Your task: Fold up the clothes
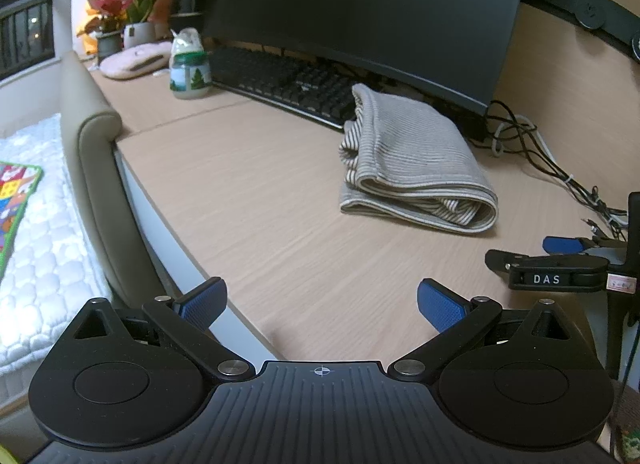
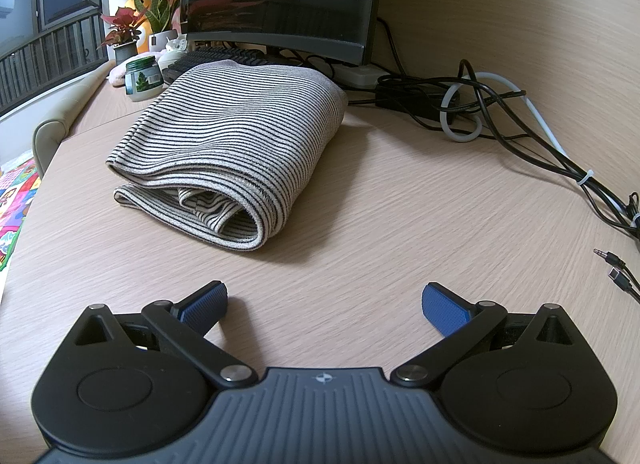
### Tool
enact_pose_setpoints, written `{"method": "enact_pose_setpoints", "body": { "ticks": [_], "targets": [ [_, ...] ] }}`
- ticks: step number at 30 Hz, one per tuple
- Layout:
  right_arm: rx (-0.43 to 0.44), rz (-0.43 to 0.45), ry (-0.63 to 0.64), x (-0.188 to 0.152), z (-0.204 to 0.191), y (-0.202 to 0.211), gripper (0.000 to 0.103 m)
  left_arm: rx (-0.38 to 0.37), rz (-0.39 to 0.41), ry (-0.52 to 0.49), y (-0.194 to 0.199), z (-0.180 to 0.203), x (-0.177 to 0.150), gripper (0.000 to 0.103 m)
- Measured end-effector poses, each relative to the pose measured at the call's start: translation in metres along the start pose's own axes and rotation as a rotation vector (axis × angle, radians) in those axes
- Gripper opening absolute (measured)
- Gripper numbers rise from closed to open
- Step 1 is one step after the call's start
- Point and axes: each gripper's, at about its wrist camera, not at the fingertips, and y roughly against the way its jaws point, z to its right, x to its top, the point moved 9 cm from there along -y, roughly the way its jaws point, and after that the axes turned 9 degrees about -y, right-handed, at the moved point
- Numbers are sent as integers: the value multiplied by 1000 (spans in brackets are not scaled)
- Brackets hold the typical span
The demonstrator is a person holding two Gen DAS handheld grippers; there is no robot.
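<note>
Wooden desk is taken as landmark. At its back edge a dark monitor is seen, with a black keyboard below it. Near the desk's middle, just in front of the keyboard, the striped garment is found lying already folded into a compact stack of several layers, its rounded fold turned toward the grippers; whether more folding is meant cannot be told. The cloth is judged soft, light and limp, likely to sag and slip open if lifted by one layer only; hold is best taken across the whole stack at a side edge, or at a free corner. A tangle of cables is noted on the desk's right side. Left gripper and right gripper are held low over the desk's near edge, each spread wide, nothing between the pads.
</note>
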Motion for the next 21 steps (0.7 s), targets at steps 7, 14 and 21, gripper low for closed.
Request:
{"method": "enact_pose_setpoints", "body": {
  "ticks": [7,14,21],
  "targets": [
    [0,0,0,0,0,0,103,13,11,-27,-1,3,6,103],
    [0,0,0,0,0,0,103,30,22,-62,-2,7,12,103],
    [0,0,0,0,0,0,103,8,-11,-34,-9,11,15,103]
  ]
}}
